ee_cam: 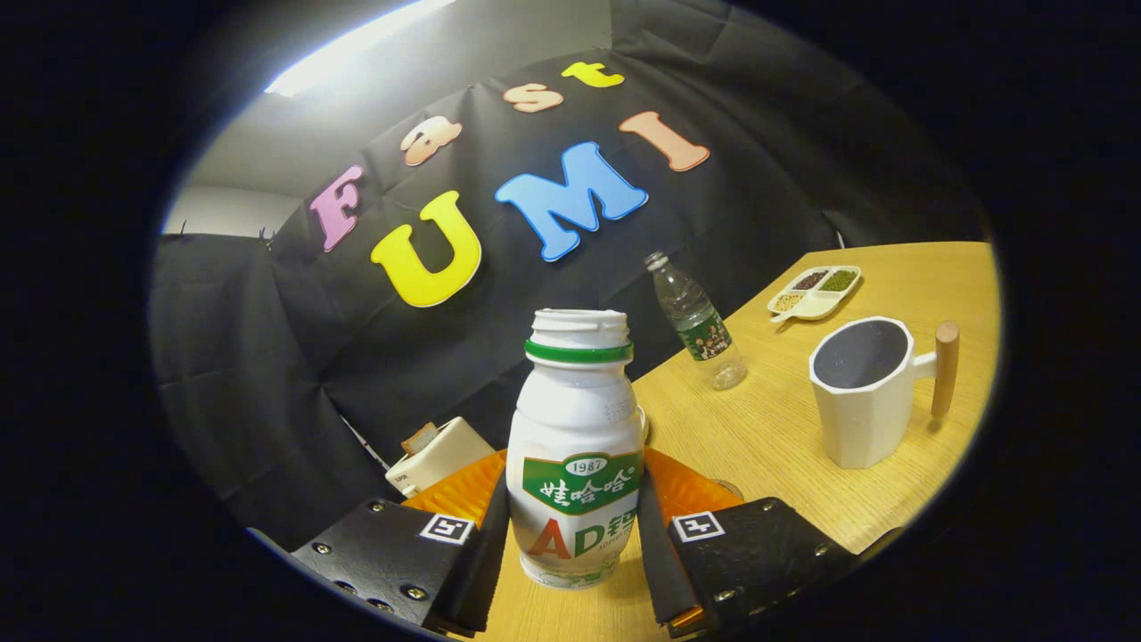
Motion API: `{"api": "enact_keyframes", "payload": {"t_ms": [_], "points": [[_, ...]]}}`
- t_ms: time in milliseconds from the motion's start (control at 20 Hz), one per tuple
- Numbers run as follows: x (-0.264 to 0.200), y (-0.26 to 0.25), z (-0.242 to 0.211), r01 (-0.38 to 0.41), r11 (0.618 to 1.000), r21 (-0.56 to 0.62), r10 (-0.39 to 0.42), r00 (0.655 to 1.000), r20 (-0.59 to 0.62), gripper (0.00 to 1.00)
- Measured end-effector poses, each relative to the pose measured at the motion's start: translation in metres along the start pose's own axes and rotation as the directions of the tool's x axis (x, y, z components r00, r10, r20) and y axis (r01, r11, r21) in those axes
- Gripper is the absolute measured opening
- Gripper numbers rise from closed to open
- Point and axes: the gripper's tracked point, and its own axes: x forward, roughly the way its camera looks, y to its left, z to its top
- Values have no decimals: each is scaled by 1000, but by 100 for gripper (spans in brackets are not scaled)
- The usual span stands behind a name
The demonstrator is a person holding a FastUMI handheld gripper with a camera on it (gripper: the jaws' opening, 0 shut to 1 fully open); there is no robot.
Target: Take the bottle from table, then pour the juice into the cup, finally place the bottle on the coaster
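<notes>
My gripper (573, 535) squeezes the white bottle (575, 446).

The bottle stands up between my two fingers, low in the middle of the picture. The white cup (866, 392) sits on the table (784, 446) at the right.

Light wooden table (784, 437), white bottle (575, 464) clamped between gripper (570, 535) fingers, white cup (863, 392) with wooden handle beyond, clear water bottle (700, 323), divided snack tray (816, 292), cream box (437, 456) at edge.

- Bottle (575, 464): white, green neck ring, green label band.
- Cup (863, 392): white, dark inside, light wooden handle.
- Desk (784, 428): pale wood grain.
- Coaster (682, 489): orange, ribbed.
- Water bottle (698, 321): clear, green label.
</notes>
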Motion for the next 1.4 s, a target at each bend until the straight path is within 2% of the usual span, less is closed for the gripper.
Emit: {"api": "enact_keyframes", "payload": {"t_ms": [350,700,850,1100,1400], "points": [[11,-17,-3,-10,986,165,10,1000,0,66],[27,-29,-6,-9,960,279,14,1000,-17,66],[25,-28,0,-32,941,337,34,999,-2,66],[21,-40,9,-20,911,413,13,1000,19,66],[18,-49,17,-33,838,544,12,999,43,66]]}}
